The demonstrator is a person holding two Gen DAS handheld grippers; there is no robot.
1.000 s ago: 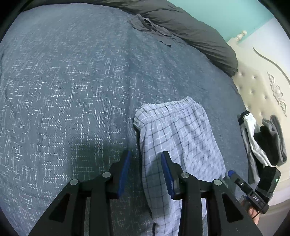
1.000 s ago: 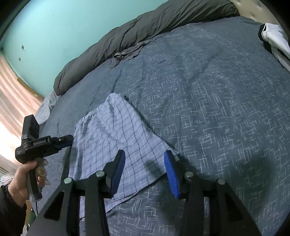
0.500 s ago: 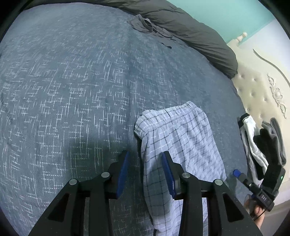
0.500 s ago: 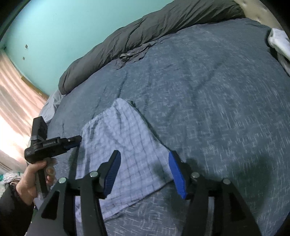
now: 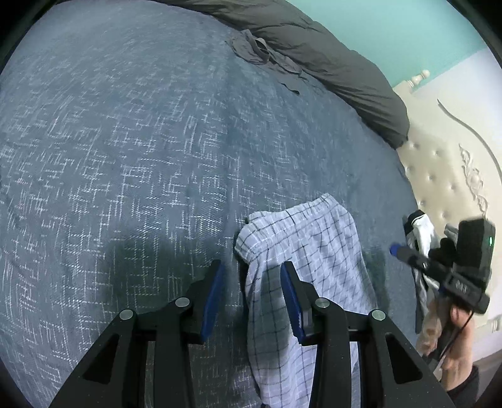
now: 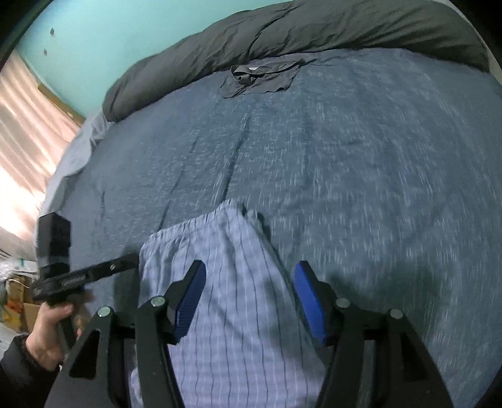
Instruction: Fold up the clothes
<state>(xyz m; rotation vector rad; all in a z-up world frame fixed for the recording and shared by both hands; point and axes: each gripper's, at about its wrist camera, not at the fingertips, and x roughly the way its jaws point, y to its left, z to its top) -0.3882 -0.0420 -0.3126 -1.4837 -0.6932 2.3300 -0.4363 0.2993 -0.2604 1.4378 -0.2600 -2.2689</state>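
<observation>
Two grippers are in my views, both with jaws apart and gripping nothing. My left gripper [image 5: 251, 292] stands partly open over the near left edge of the checked shorts [image 5: 307, 266]; its blue pads [image 5: 212, 298] do not press the cloth. My right gripper [image 6: 249, 301] has just been opening its jaws wider, and in its blurred view the shorts lie below and between the fingers, with no pad closed on the fabric. The shorts lie flat on the blue patterned bedspread [image 5: 125, 141], near its front edge, waistband pointing away from me. Further out, a dark grey garment [image 6: 257, 77] lies near the far side, against the rolled grey duvet [image 6: 313, 28]. A small pile of white and dark clothes [image 5: 423, 232] sits at the bed's right edge, beside the padded headboard [image 5: 445, 175].
</observation>
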